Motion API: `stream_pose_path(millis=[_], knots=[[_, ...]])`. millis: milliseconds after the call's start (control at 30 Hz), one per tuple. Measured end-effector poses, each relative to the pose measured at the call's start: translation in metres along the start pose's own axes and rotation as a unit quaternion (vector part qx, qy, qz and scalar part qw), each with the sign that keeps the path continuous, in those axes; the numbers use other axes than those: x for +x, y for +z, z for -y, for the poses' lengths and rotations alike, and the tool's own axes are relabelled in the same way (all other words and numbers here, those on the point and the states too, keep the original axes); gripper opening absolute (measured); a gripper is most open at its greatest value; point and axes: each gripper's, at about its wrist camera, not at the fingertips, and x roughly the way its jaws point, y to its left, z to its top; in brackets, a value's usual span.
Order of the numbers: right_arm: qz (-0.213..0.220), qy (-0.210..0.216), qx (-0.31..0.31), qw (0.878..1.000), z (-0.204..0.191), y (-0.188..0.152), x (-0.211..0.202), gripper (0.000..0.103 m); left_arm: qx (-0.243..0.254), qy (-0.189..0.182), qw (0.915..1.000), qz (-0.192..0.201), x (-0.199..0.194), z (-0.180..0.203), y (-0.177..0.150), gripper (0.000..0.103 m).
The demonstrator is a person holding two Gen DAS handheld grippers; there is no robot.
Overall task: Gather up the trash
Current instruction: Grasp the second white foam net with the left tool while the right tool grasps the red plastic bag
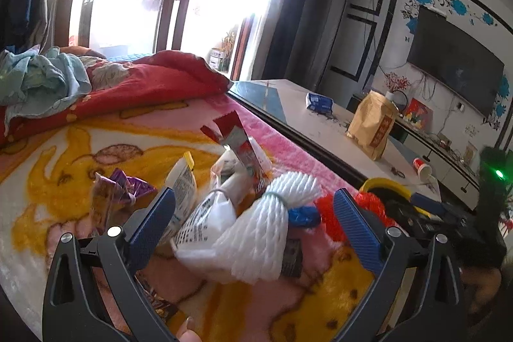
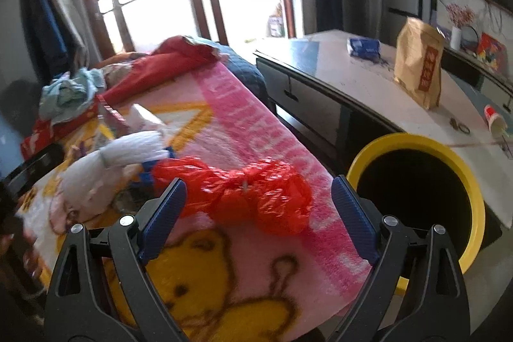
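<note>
Trash heaped on a pink and yellow cartoon blanket (image 2: 243,124) spread over a bed. At the centre of the heap lies a white foam net sleeve (image 1: 272,220), bound round the middle by a band; a white printed plastic bag (image 1: 205,223) lies touching its left side, and a small blue scrap (image 1: 303,215) lies against its right. A crumpled red plastic bag (image 2: 256,197) lies just right of the blue scrap, near the blanket's edge. Behind the sleeve stands a torn red and grey wrapper (image 1: 239,140); a purple wrapper (image 1: 118,191) and a white tube (image 1: 184,181) lie to the left.

The left gripper (image 1: 255,213) hangs over the foam sleeve and white bag, jaws spread wide to either side of them and closed on nothing. The right gripper (image 2: 259,204) likewise stands wide open, the red bag lying between its fingers without being pinched.

A yellow-rimmed bin (image 2: 416,146) with a dark interior stands just beside the bed's edge, right of the red bag. Beyond it, a low white table (image 2: 368,82) carries a brown paper bag (image 2: 420,66), upright, a blue packet (image 2: 364,47) and a tipped red and white cup (image 2: 495,120). Rumpled red bedding (image 1: 154,82) and a pale blue cloth (image 1: 45,79) lie at the bed's far end.
</note>
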Motion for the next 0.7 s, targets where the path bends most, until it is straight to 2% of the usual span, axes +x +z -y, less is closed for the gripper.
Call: stream_pose_path(millis=[67, 133, 300, 367, 433, 467, 533, 600, 700], knots=[[-0.013, -0.004, 0.02, 1.0, 0.006, 0.001, 0.01, 0.083, 0.012, -0.003, 0.9999, -0.005, 0.001, 0.002, -0.003, 0.093], [-0.024, -0.003, 0.036, 0.999, 0.012, 0.001, 0.018, 0.083, 0.028, -0.004, 0.9995, -0.012, 0.003, 0.006, -0.006, 0.078], [-0.05, 0.009, 0.059, 0.997, 0.02, -0.002, 0.035, 0.083, 0.062, 0.012, 0.9973, -0.037, 0.014, 0.015, -0.011, 0.065], [-0.064, 0.021, 0.062, 0.996, 0.022, -0.006, 0.041, 0.079, 0.071, 0.018, 0.9963, -0.044, 0.018, 0.016, -0.013, 0.058], [-0.076, 0.035, 0.065, 0.994, 0.023, -0.009, 0.045, 0.063, 0.075, 0.02, 0.9955, -0.055, 0.021, 0.016, -0.016, 0.048], [-0.078, 0.046, 0.07, 0.993, 0.023, -0.01, 0.046, 0.059, 0.076, 0.02, 0.9951, -0.059, 0.023, 0.016, -0.016, 0.045], [-0.075, 0.061, 0.072, 0.993, 0.021, -0.01, 0.043, 0.045, 0.079, 0.024, 0.9945, -0.065, 0.024, 0.016, -0.018, 0.033], [-0.073, 0.068, 0.058, 0.993, 0.017, -0.008, 0.041, 0.033, 0.075, 0.02, 0.9948, -0.065, 0.023, 0.015, -0.018, 0.027], [-0.07, 0.072, 0.044, 0.994, 0.012, -0.008, 0.037, 0.023, 0.069, 0.008, 0.9954, -0.066, 0.021, 0.014, -0.017, 0.019]])
